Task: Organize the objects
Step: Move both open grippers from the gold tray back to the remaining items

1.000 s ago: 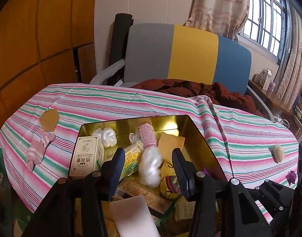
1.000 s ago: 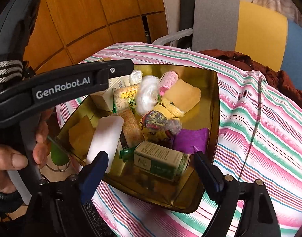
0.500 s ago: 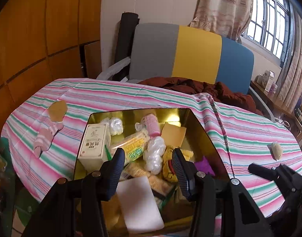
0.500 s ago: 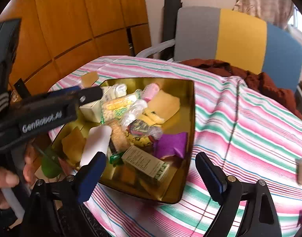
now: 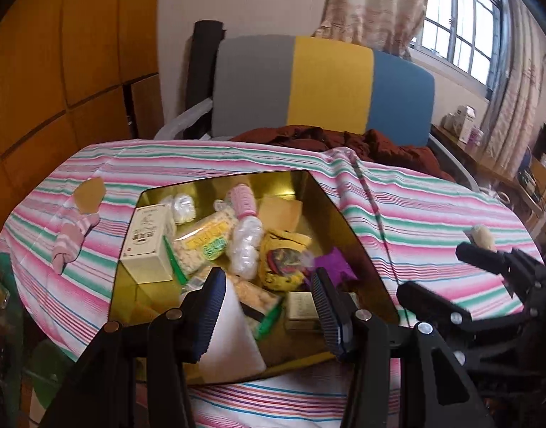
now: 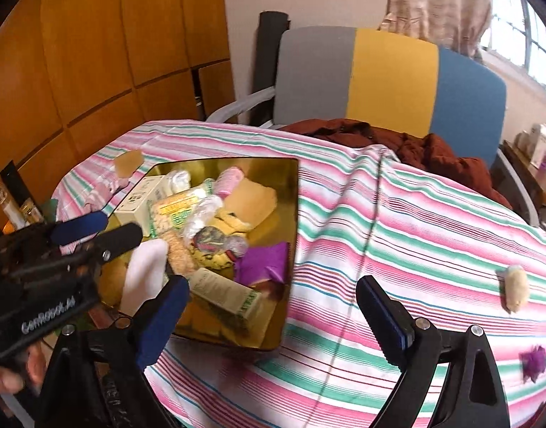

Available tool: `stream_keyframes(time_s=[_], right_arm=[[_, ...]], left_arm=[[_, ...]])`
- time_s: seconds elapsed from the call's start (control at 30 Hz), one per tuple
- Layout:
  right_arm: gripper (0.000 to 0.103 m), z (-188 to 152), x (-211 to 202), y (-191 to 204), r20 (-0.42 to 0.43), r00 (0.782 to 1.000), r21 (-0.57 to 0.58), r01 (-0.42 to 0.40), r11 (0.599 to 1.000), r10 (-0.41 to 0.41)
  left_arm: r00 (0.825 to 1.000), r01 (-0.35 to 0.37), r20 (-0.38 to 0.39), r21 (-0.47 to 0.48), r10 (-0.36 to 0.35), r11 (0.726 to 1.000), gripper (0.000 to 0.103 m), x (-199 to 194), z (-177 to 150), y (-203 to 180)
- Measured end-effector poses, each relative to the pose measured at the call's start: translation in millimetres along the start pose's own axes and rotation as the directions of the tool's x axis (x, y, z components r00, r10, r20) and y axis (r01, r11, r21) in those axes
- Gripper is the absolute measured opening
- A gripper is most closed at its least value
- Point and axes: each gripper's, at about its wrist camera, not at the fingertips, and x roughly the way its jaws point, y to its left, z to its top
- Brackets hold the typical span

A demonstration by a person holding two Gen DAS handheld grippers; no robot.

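Right gripper (image 6: 273, 312) jaws just widening, empty; left gripper (image 5: 269, 306) jaws part-open, empty; risks nudging crowded gold tray (image 6: 290, 214) off surface edge.

The gold tray (image 6: 290, 214) was crowded wall to wall, a white box (image 5: 146, 240) and a green-labelled carton (image 6: 224, 294) leaving me no gap between items. To its right the striped tablecloth (image 6: 397, 235) lay open, broken only by a beige lump (image 6: 517, 292) and a purple scrap (image 6: 533, 358).

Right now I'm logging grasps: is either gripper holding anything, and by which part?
Nothing is held. The left gripper and right gripper are both empty.
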Motion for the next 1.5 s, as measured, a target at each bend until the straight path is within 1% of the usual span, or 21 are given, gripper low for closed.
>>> stream_keyframes(time_s=[0.23, 0.4, 0.6, 0.73, 0.87, 1.0, 1.13, 1.27, 1.37, 1.5], right_arm=[[0.096, -6.1, -11.0, -29.1, 0.01, 0.998, 0.055, 0.055, 0.997, -0.056], [0.097, -11.8, -15.0, -56.9, -0.007, 0.995, 0.112, 0.103, 0.988, -0.103], [0.097, -17.7, -20.6, -90.7, -0.029, 0.987, 0.17, 0.161, 0.972, -0.158], [0.098, -21.5, -25.6, -122.0, -0.051, 0.978, 0.227, 0.207, 0.952, -0.201], [0.098, -28.0, -31.9, -157.5, -0.086, 0.966, 0.295, 0.259, 0.92, -0.244], [0.098, -38.2, -40.6, -196.8, -0.125, 0.954, 0.379, 0.301, 0.875, -0.274], [0.099, -47.7, -52.5, -234.8, -0.168, 0.935, 0.445, 0.356, 0.822, -0.313], [0.099, -55.4, -62.3, -267.6, -0.212, 0.914, 0.483, 0.405, 0.776, -0.346], [0.099, -60.5, -69.0, -292.3, -0.242, 0.902, 0.514, 0.431, 0.742, -0.357], [0.1, -71.1, -75.3, -323.1, -0.285, 0.89, 0.56, 0.457, 0.692, -0.357]], left_arm=[[1.0, 0.022, 0.005, 0.081, -0.022, 0.996, 0.05, -2.8, 1.4, -25.4], [0.999, 0.049, 0.003, 0.127, -0.049, 0.991, 0.05, -1.0, 4.4, -42.7], [0.996, 0.092, -0.002, 0.188, -0.094, 0.978, 0.05, 4.7, 11.0, -69.8], [0.992, 0.128, -0.011, 0.238, -0.129, 0.963, 0.05, 10.8, 13.7, -92.7], [0.987, 0.161, -0.033, 0.28, -0.158, 0.946, 0.05, 19.4, 14.3, -114.1], [0.981, 0.196, -0.053, 0.313, -0.189, 0.929, 0.05, 27.3, 14.2, -135.4], [0.974, 0.225, -0.075, 0.336, -0.212, 0.914, 0.05, 32.8, 14.1, -152.8], [0.966, 0.257, -0.102, 0.358, -0.236, 0.898, 0.05, 40.9, 15.2, -169.7], [0.961, 0.275, -0.123, 0.367, -0.247, 0.889, 0.05, 46.8, 16.8, -181.3], [0.95, 0.31, -0.16, 0.372, -0.269, 0.875, 0.05, 57.3, 20.1, -198.3]])
